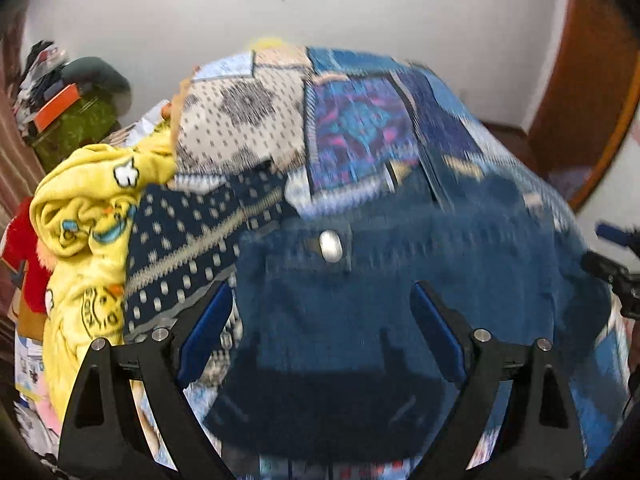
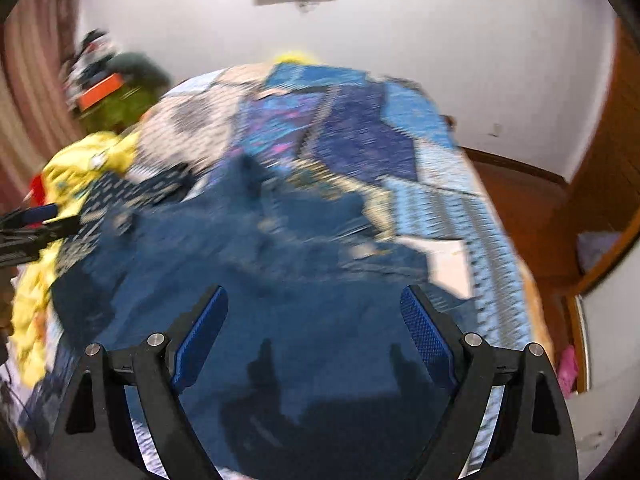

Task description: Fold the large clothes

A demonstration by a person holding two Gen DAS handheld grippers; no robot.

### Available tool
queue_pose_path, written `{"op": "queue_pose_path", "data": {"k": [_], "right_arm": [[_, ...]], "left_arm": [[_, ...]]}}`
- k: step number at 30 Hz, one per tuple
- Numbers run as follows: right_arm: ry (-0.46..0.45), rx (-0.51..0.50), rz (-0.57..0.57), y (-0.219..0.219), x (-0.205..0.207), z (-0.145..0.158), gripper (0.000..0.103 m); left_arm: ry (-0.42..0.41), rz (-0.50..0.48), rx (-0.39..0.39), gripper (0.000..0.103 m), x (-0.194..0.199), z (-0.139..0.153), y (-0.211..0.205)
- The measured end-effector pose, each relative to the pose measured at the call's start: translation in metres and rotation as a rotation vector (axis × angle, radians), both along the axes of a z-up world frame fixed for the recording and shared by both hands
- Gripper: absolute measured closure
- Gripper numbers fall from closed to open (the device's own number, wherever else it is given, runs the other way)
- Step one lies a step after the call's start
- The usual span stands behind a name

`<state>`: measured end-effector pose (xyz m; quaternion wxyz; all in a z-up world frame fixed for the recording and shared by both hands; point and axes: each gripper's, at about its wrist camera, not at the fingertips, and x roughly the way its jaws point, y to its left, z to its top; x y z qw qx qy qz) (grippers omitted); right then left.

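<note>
A pair of dark blue jeans [image 1: 360, 320] lies spread on the patchwork bedspread [image 1: 352, 120], with the silver waist button [image 1: 331, 245] showing. My left gripper [image 1: 322, 308] is open just above the jeans near the waistband, holding nothing. In the right wrist view the jeans [image 2: 288, 280] fill the near part of the bed, and my right gripper [image 2: 314, 312] is open above them, empty. The right gripper shows at the right edge of the left wrist view [image 1: 616, 268]; the left one shows at the left edge of the right wrist view [image 2: 32, 228]. Both views are blurred.
A yellow printed garment [image 1: 88, 216] is bunched at the bed's left side, next to a dark dotted cloth [image 1: 188, 248] and a red item [image 1: 24, 256]. A cluttered stand [image 1: 68, 116] is at the back left. Wooden floor [image 2: 532, 216] and a door frame [image 2: 608, 184] lie to the right.
</note>
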<state>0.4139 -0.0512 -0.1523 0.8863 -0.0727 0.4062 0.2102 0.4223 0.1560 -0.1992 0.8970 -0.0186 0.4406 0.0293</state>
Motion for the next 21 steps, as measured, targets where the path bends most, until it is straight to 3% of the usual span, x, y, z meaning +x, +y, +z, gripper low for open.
{"op": "queue_pose_path", "data": {"k": [6,10,15,21], "right_arm": [[0.042,-0.051,0.152,0.052,-0.021,-0.03,0.017],[0.083,-0.136,0.182,0.064,-0.025,-0.056,0.017],[0.123,-0.114,0.171,0.034,-0.022,-0.062,0.017],[0.157,-0.153,0.059,-0.014,-0.019,-0.065,0.017]], "left_arm": [[0.085,-0.065,-0.057,0.012,-0.032,-0.033,-0.019],[0.136,-0.072,-0.012,0.012,-0.033,-0.058,-0.031],[0.104,-0.05,-0.007,0.008,-0.042,-0.069,-0.025],[0.088,-0.014,0.047,0.008,-0.058,-0.066,-0.014]]}}
